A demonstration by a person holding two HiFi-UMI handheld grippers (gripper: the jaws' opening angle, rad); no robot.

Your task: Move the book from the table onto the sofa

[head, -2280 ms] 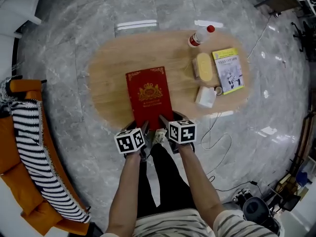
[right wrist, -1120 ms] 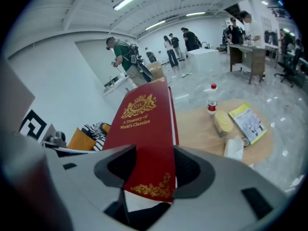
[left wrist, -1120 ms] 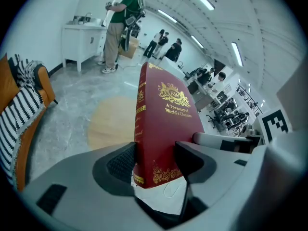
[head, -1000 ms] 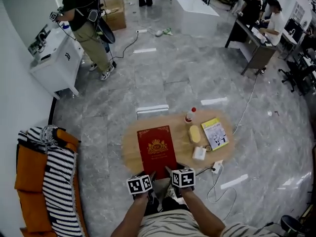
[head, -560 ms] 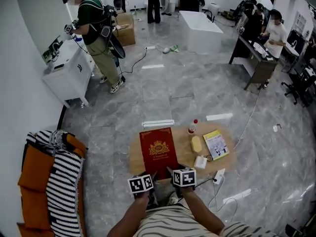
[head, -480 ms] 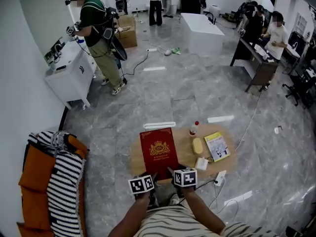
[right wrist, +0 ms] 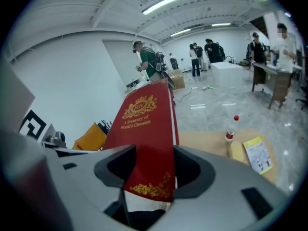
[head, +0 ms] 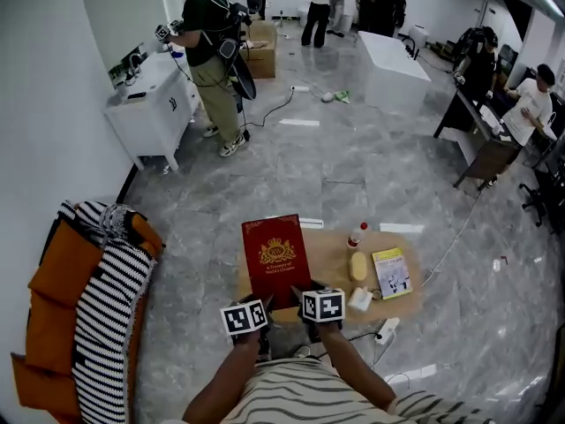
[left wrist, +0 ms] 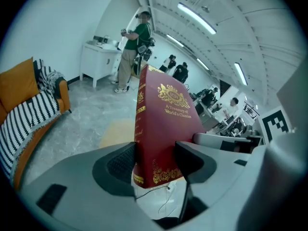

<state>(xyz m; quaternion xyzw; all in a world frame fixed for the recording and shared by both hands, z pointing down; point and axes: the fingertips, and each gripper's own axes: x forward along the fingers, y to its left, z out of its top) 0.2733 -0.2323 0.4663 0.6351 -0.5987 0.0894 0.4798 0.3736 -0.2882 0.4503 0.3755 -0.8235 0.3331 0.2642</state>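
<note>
A thick red book (head: 276, 259) with gold print hangs above the oval wooden table (head: 331, 253), gripped at its near edge from both sides. My left gripper (head: 263, 302) is shut on its near left corner, and in the left gripper view the book (left wrist: 166, 124) stands between that gripper's (left wrist: 156, 162) pads. My right gripper (head: 302, 295) is shut on the near right corner, where the book (right wrist: 144, 129) fills that gripper's (right wrist: 151, 170) jaws. The orange sofa (head: 53, 290) with a striped blanket (head: 101, 325) stands on the left.
On the table's right half lie a red-capped bottle (head: 356, 236), a yellow oblong thing (head: 357, 266), a yellow booklet (head: 391, 272) and a small white box (head: 359, 299). A power strip (head: 386, 329) and cable lie on the floor. A person (head: 212, 51) stands by a white cabinet (head: 150, 104).
Both grippers have risen with the book, which has come off the table. The head view has lifted and turned, showing more of the room and sofa.
</note>
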